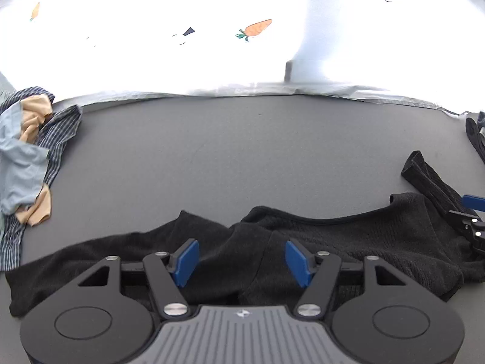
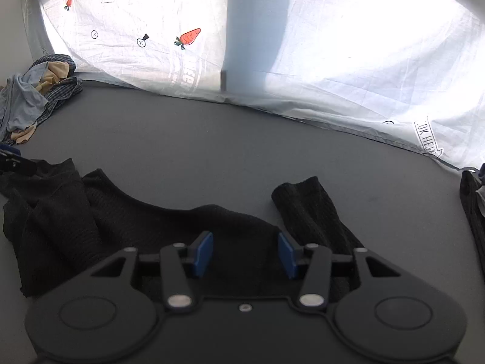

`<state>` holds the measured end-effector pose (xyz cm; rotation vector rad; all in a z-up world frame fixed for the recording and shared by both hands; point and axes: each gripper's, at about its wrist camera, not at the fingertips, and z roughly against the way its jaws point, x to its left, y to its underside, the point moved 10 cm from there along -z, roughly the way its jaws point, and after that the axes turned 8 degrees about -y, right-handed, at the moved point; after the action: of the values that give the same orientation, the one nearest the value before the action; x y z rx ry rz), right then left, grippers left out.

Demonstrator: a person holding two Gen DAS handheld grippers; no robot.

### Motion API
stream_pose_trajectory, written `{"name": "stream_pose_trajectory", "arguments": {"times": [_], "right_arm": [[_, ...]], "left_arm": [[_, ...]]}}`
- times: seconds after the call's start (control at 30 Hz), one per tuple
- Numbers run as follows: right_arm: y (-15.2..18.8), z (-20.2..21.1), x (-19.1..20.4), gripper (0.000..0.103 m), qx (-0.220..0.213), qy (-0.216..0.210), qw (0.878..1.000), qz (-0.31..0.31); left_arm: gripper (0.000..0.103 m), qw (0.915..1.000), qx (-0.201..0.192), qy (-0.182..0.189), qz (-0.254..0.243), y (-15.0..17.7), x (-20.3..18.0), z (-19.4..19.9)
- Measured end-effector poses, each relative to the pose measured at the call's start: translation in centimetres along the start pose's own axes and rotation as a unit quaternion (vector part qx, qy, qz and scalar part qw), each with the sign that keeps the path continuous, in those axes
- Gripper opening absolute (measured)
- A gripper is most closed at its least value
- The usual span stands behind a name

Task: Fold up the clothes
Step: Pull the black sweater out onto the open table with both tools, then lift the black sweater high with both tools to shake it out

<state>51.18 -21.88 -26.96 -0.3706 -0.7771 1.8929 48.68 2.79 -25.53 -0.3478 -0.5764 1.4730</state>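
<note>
You're right at the start of a fold here: the black knit top lies rumpled across the near part of the grey table, one sleeve thrown out toward the right, and nothing looks squared up yet. Your left gripper hovers over the crumpled left-middle of it, blue pads spread wide with nothing between them; your right gripper sits low over the shoulder end by the sleeve, jaws likewise apart and empty. I'd call this the spread-and-flatten step, so the next move asks you to pinch one edge with each gripper and draw the fabric out flat before any crease goes in. Watch that bunched fold on the left; it looks likely to drag along. Count-wise: one black top in front of you, one waiting heap at the far left with three fabrics showing, striped, pale blue and tan, and one dark item at the right edge, too cut off to name. Behind it all hangs a white printed sheet.
</note>
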Motion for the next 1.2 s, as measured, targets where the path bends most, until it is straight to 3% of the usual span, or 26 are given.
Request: {"name": "stream_pose_trajectory", "arguments": {"times": [0.1,0.17,0.33,0.47,0.5,0.53,0.57,0.6,0.63,0.77,0.83,0.97,1.0,1.1,1.2], "right_arm": [[-0.9,-4.0,1.0,0.049,0.033,-0.036,0.998,0.04],[-1.0,-6.2,0.8,0.049,0.053,-0.046,0.996,0.053],[-0.5,-9.7,-0.4,0.058,0.094,-0.056,0.991,0.071],[0.1,-10.4,-0.7,0.058,0.109,-0.092,0.987,0.075],[0.1,-10.3,-0.8,0.056,0.11,-0.1,0.986,0.072],[0.1,-10.3,-0.8,0.044,0.11,-0.106,0.986,0.072],[-0.1,-10.1,-0.8,0.036,0.106,-0.105,0.986,0.077],[-0.4,-9.9,-0.8,0.013,0.099,-0.1,0.987,0.083],[-0.6,-9.6,-0.8,0.004,0.091,-0.094,0.987,0.09],[-1.0,-8.1,0.0,0.003,0.062,-0.054,0.987,0.14],[-1.2,-6.9,0.3,0.003,0.045,-0.04,0.987,0.15],[-2.3,-4.3,0.2,0.003,0.001,0.008,0.986,0.167],[-2.7,-3.5,0.1,0.003,-0.014,0.024,0.985,0.171],[-4.8,0.1,0.0,0.002,-0.079,0.075,0.979,0.171],[-8.1,5.1,0.8,0.002,-0.161,0.136,0.958,0.195]], "left_arm": [[0.073,0.9976,-0.003,0.032,-0.062,-2.4,-1.7,-3.4],[0.073,0.9936,0.027,0.06,-0.092,-2.8,-2.4,-6.1],[0.073,0.9792,0.105,0.118,-0.127,-0.9,-2.9,-10.2],[0.087,0.9711,0.142,0.144,-0.126,0.7,-3.0,-11.8],[0.087,0.9712,0.144,0.146,-0.122,0.6,-3.1,-11.8],[0.086,0.9724,0.146,0.139,-0.118,0.4,-3.2,-11.9],[0.082,0.9745,0.143,0.129,-0.116,0.3,-3.4,-11.9],[0.078,0.9762,0.136,0.119,-0.12,0.1,-3.6,-11.8],[0.07,0.9767,0.128,0.116,-0.127,0.1,-3.9,-11.6],[0.04,0.9768,0.117,0.11,-0.141,-0.4,-5.1,-10.7],[0.031,0.976,0.117,0.114,-0.144,-0.6,-5.5,-10.2],[0.008,0.9843,0.086,0.085,-0.129,-2.0,-4.9,-8.8],[0.008,0.9874,0.069,0.067,-0.126,-2.6,-4.5,-8.1],[0.007,0.9939,-0.016,0.023,-0.107,-5.8,-3.6,-3.5],[0.006,0.9852,-0.13,-0.037,-0.105,-9.8,-3.2,3.4]]}}
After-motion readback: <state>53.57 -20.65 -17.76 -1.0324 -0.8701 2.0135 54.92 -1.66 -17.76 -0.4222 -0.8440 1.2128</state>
